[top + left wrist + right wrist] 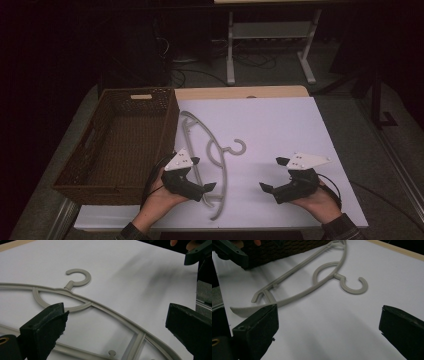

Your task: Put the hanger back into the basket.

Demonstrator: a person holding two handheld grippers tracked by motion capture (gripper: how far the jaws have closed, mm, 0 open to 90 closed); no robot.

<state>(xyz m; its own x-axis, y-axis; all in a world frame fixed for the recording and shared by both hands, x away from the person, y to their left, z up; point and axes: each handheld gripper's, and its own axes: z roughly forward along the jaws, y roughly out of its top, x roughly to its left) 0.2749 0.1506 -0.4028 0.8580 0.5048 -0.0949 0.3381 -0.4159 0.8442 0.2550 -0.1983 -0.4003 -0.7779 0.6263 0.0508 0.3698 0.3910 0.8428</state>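
Observation:
A grey plastic hanger (225, 175) lies flat on the white board (280, 125), its hook (241, 148) pointing right. My left gripper (202, 173) is open over the hanger's lower half, right beside the basket. In the left gripper view the hanger's curved bar (105, 311) runs between the wide-apart jaws of that gripper (116, 315), and nothing is clamped. My right gripper (273, 174) is open above bare board to the hanger's right. The right gripper view has the hanger (312, 290) ahead of the gripper (328, 315), beyond its jaws.
A brown wicker basket (120, 140) stands at the left, touching the board's edge, with nothing visible inside. The hanger's far end rests against its wall (287, 247). A white table frame (270, 30) and cables stand on the floor beyond the table.

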